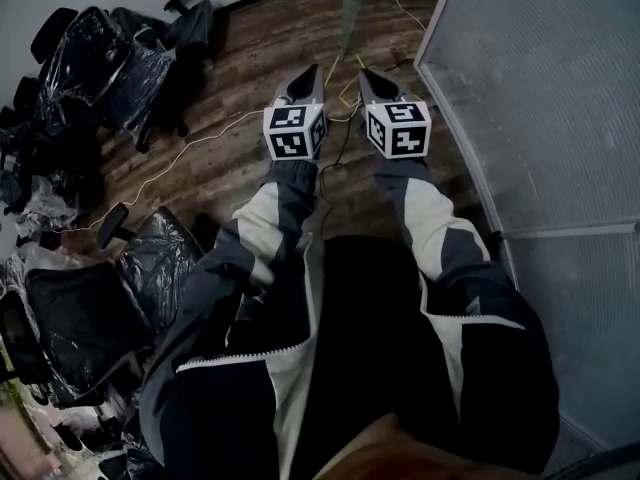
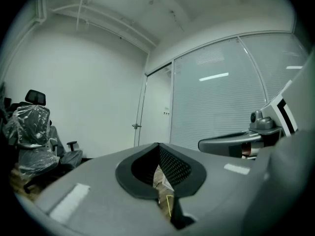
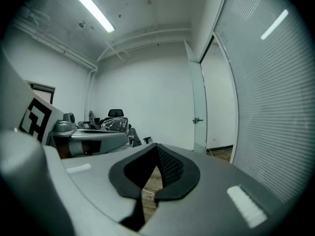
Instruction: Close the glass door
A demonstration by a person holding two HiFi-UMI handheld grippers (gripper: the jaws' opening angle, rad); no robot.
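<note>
The glass door (image 1: pixel 352 6) stands ajar ahead of me and shows edge-on as a greenish pane. In the left gripper view the door (image 2: pixel 156 109) has a metal handle (image 2: pixel 136 126); in the right gripper view the door (image 3: pixel 199 102) shows that handle (image 3: pixel 198 120) too. My left gripper (image 1: pixel 308 71) and right gripper (image 1: pixel 368 73) are held side by side over the wooden floor, well short of the door. Both are shut with nothing between their tips, as the left gripper (image 2: pixel 158 144) and right gripper (image 3: pixel 157 145) show close up.
A frosted glass wall (image 1: pixel 540 98) runs along the right. Office chairs wrapped in plastic (image 1: pixel 100 63) crowd the left, with more (image 1: pixel 70 313) nearer to me. Yellow and white cables (image 1: pixel 347 90) lie on the floor below the grippers.
</note>
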